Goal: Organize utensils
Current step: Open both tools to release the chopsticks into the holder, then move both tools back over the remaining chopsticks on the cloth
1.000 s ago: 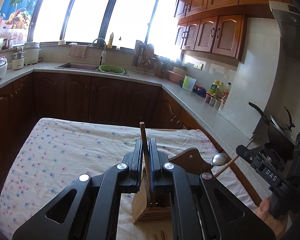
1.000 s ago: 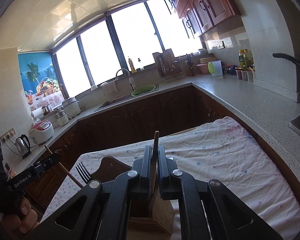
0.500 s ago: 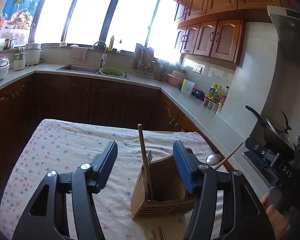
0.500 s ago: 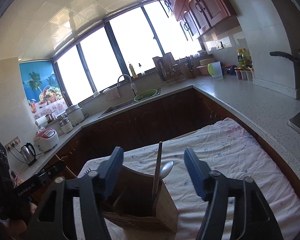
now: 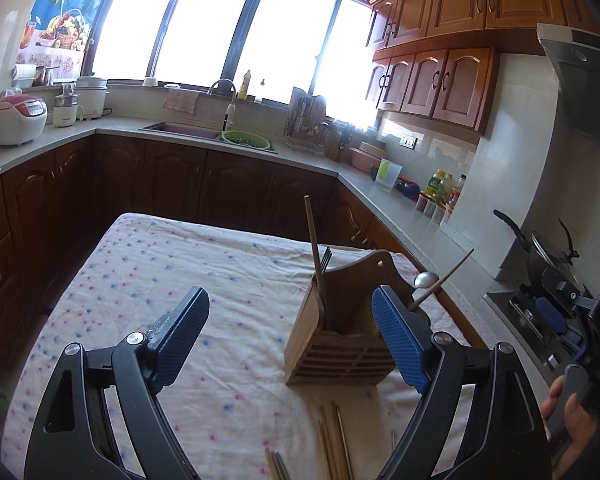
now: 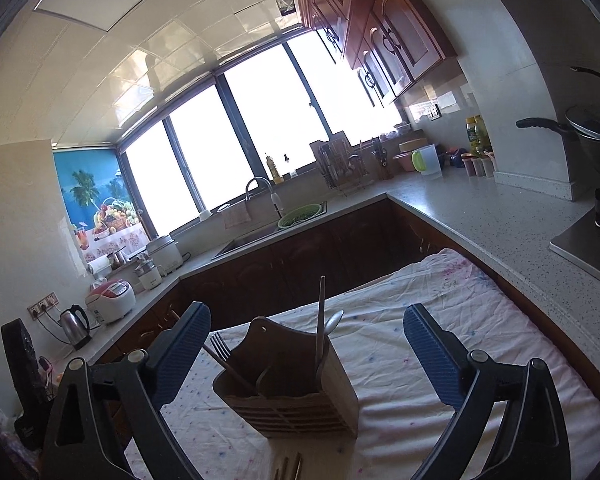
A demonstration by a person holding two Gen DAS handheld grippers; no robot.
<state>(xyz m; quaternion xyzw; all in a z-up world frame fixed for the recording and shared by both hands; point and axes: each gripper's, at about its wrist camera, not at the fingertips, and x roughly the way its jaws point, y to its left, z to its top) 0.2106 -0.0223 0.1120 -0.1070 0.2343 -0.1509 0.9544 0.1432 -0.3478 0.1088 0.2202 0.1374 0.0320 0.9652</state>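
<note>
A wooden utensil holder stands on the flowered tablecloth. In it are an upright chopstick, a fork, a spoon and a chopstick leaning right. My left gripper is opening, drawn back from the holder, with nothing pressed between its blue pads. My right gripper is opening too, with the holder ahead of its pads and untouched. The upright stick stands free. Loose chopsticks lie on the cloth near me.
Dark wooden cabinets and a grey counter ring the table. A sink with a green colander is at the back, a rice cooker and kettle at the left. A pan sits on the stove. A hand holds the right gripper.
Both grippers were shut on upright sticks in the holder. Both have let go, spread wide and pulled back. The sticks stay in the holder.
</note>
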